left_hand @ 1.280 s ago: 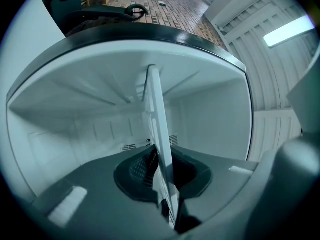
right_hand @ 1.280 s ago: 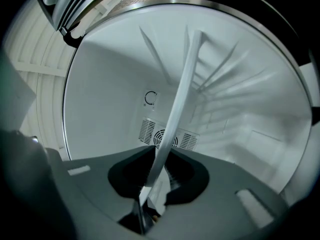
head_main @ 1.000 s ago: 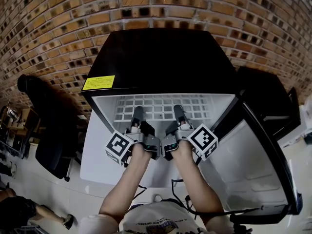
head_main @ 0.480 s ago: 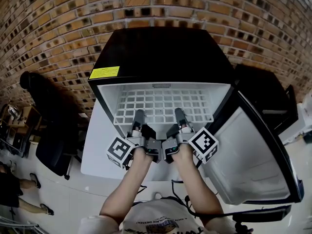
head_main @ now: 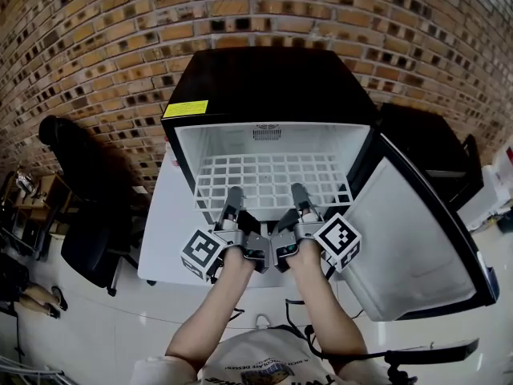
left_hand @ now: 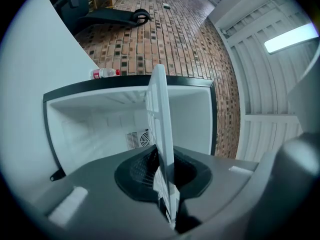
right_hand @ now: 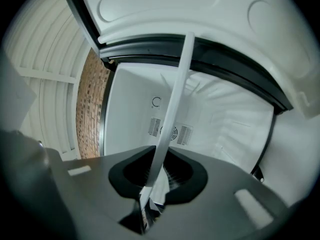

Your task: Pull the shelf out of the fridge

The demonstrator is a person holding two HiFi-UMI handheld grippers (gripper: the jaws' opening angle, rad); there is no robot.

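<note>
In the head view, the left gripper (head_main: 233, 199) and the right gripper (head_main: 299, 192) are held side by side. Both are set on the front edge of the white wire shelf (head_main: 272, 175). How the jaws stand is settled only in the gripper views. In the left gripper view, the left gripper (left_hand: 167, 186) is pinched onto the rim of the shelf (left_hand: 160, 109), which is seen edge-on between its fingers. In the right gripper view, the right gripper (right_hand: 150, 196) is likewise clamped on the shelf (right_hand: 175, 94), whose thin white bar runs away from the fingertips.

Beyond the fingers, the shelf is shown by the head view alone as a level grid. It is partly drawn out of the black fridge (head_main: 268, 79), with its rear part inside the white cavity. To the right of the right fingers, the open door (head_main: 409, 239) is seen. Farther in, a vent (right_hand: 170, 130) on the back wall is shown most clearly by the right gripper view. A bottle (left_hand: 105, 73) with a red label is caught only by the left gripper view, past the fridge's black edge. The brick wall (head_main: 240, 6) is seen behind everything.
</note>
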